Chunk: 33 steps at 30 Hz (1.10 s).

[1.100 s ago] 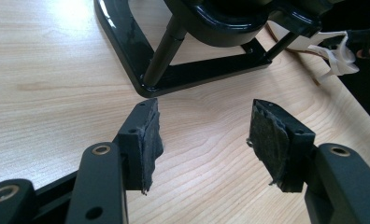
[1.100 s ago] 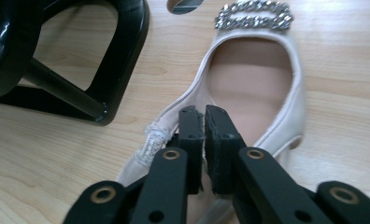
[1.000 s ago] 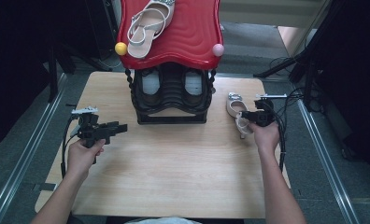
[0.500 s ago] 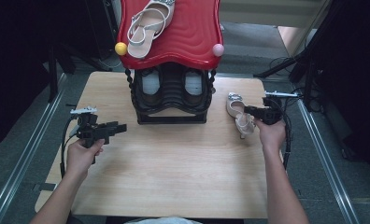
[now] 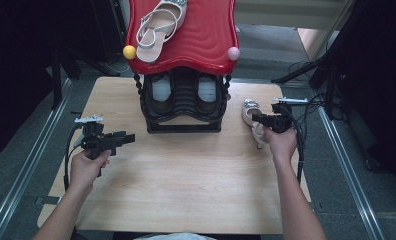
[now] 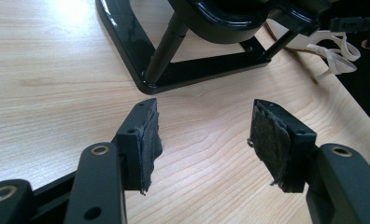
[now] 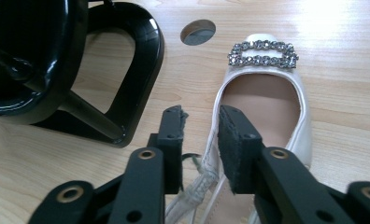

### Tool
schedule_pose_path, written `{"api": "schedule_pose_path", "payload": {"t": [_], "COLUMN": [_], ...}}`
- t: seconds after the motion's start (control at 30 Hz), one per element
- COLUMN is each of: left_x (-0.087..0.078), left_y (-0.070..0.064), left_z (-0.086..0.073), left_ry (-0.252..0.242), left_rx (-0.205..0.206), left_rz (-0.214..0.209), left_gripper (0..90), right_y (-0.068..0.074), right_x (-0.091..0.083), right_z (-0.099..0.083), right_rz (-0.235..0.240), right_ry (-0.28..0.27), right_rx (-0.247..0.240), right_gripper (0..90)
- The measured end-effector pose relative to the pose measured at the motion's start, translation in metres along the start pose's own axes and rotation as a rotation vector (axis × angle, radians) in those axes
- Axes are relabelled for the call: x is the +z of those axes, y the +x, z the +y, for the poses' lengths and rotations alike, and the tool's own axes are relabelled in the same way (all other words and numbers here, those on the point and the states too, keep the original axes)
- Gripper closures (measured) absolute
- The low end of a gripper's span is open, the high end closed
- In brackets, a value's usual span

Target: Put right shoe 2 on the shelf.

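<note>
A: At a wooden table point(image 5: 186, 190), the right gripper point(image 7: 199, 123) straddles the side wall of a cream sandal point(image 7: 267, 107) that lies flat just beside the black shoe rack point(image 5: 183, 102), one pad inside the shoe and one outside, a narrow gap left, so the grip looks not quite closed, though the contact is hard to judge.

B: And the left gripper point(image 6: 204, 135)?

A: Spread wide over bare wood near the rack's base, grasping nothing, apparently waiting. The matching sandal point(image 5: 158, 30) rests on the rack's red top point(image 5: 206, 40), which suggests where this one belongs. No brand or lettering is legible.
</note>
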<state>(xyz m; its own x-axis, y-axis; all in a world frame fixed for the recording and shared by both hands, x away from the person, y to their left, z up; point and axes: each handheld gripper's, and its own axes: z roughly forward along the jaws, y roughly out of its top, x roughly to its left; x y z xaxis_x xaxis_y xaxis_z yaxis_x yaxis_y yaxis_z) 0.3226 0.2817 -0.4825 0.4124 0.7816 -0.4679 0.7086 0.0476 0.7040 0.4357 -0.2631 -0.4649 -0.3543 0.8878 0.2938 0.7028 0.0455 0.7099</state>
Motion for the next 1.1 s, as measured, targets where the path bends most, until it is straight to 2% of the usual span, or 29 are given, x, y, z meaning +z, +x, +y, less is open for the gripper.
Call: {"api": "schedule_pose_path", "payload": {"t": [0.13,0.37,0.5,0.7,0.97,1.1], "left_x": [0.000,-0.004,-0.007,-0.012,-0.013,-0.012], "left_y": [0.001,0.002,0.003,0.005,0.005,0.005], "left_z": [-0.001,-0.003,-0.005,-0.007,-0.008,-0.008], "left_ry": [-0.001,-0.001,-0.010,-0.013,-0.018,-0.016], "left_rx": [-0.004,-0.008,-0.019,-0.019,-0.028,-0.029], "left_rz": [-0.001,0.003,0.005,0.012,0.011,0.011], "left_gripper": [42.3,42.3,42.1,42.0,42.0,41.9], "right_y": [0.000,0.001,-0.001,-0.001,-0.001,0.001], "right_x": [0.006,0.017,0.023,0.032,0.035,0.038], "right_z": [-0.001,-0.004,-0.006,-0.009,-0.009,-0.008], "right_rz": [0.000,-0.019,-0.021,-0.046,-0.084,-0.107], "right_ry": [0.010,0.022,0.027,0.045,0.071,0.113], "right_rx": [0.012,-0.001,0.014,0.009,-0.001,-0.007], "right_gripper": [70.0,70.1,70.0,70.1,76.3,81.8]}}
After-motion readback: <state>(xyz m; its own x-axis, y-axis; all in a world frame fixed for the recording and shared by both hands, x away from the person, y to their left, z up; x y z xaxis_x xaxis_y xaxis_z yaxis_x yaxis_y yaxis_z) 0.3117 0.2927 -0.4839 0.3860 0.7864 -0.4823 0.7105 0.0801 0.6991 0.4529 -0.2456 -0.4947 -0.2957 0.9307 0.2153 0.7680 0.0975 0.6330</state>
